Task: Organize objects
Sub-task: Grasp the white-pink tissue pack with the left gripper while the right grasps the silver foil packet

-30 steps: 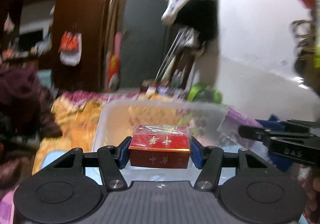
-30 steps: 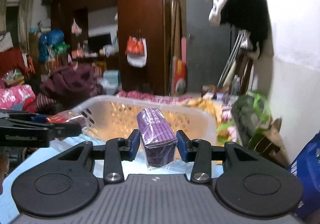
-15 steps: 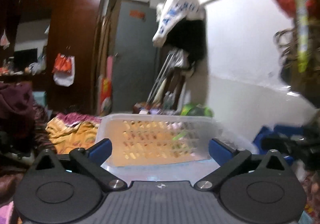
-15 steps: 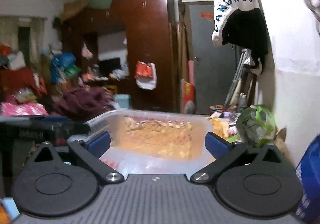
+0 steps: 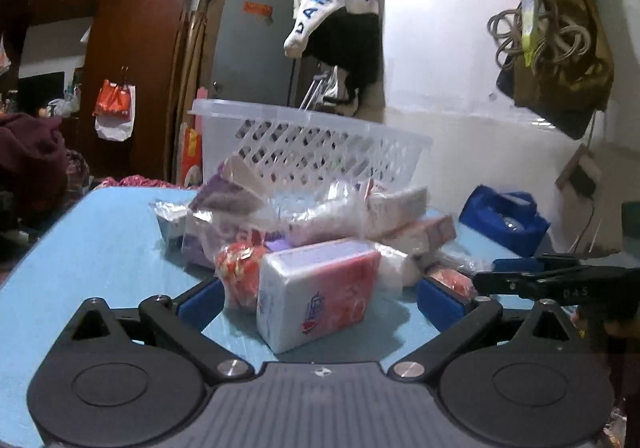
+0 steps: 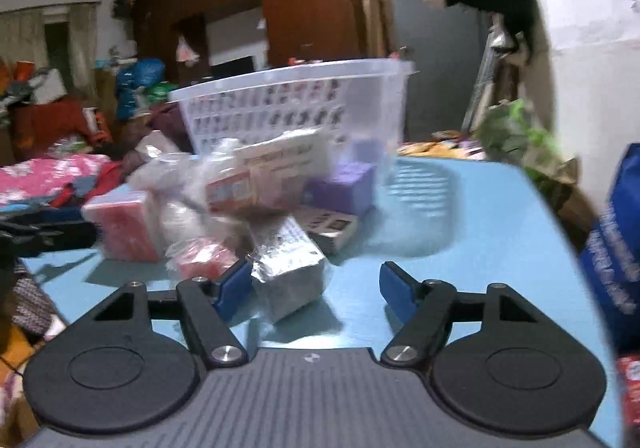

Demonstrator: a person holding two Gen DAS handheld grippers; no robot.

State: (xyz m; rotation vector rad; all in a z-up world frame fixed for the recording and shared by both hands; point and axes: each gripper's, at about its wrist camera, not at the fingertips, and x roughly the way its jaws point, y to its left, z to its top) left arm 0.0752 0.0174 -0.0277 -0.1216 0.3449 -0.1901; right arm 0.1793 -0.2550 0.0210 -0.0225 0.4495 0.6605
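Both grippers have dropped from the basket (image 5: 304,144) to the near pile, emptied. Left gripper (image 5: 320,298) gapes around the pink tissue pack (image 5: 320,296) (soft, light; pinch its sides); right gripper (image 6: 316,284) is closing beside the silvery packet (image 6: 288,272).

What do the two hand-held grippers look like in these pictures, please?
Both look alike. The left hand-held gripper has black linkage arms with silver pivot screws, two round black discs, a ribbed grey body and blue pads. The right hand-held gripper matches it, blue pads included. Seen side-on from the left camera, its black finger bears pale letters, too blurred to read.
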